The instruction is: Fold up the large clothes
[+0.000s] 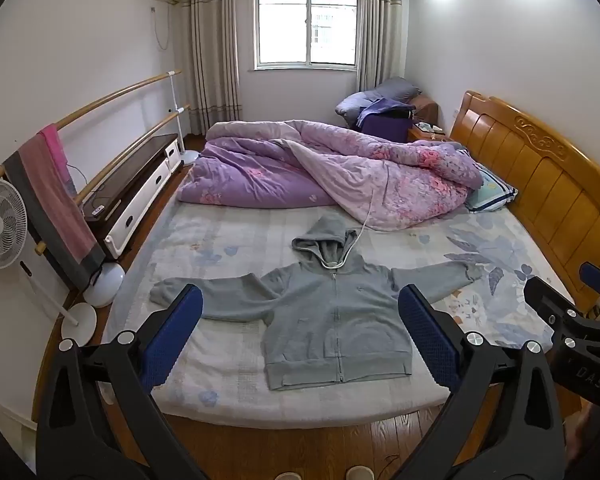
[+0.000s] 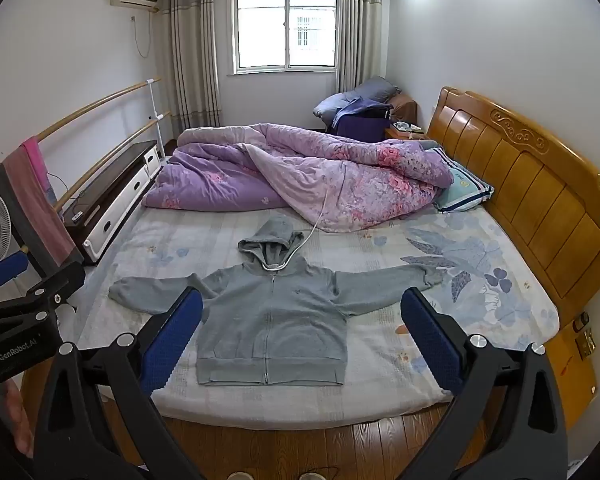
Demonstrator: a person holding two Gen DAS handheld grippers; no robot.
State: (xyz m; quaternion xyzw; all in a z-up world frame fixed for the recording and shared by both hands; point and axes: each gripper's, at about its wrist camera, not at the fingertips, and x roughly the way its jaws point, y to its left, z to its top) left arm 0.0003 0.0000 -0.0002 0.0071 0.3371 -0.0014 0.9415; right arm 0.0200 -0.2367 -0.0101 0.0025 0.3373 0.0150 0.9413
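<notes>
A grey zip hoodie (image 1: 332,316) lies flat, front up, on the bed, sleeves spread to both sides and hood pointing toward the quilt; it also shows in the right wrist view (image 2: 272,320). My left gripper (image 1: 300,320) is open and empty, held back above the floor at the bed's near edge. My right gripper (image 2: 302,324) is open and empty at the same distance. The right gripper shows at the right edge of the left wrist view (image 1: 572,320), and the left gripper at the left edge of the right wrist view (image 2: 16,304).
A crumpled purple floral quilt (image 1: 320,168) fills the far half of the bed, with a white cord running from it to the hood. A wooden headboard (image 1: 540,184) stands on the right. A fan (image 1: 0,228), towel rail and low cabinet (image 1: 140,188) stand on the left.
</notes>
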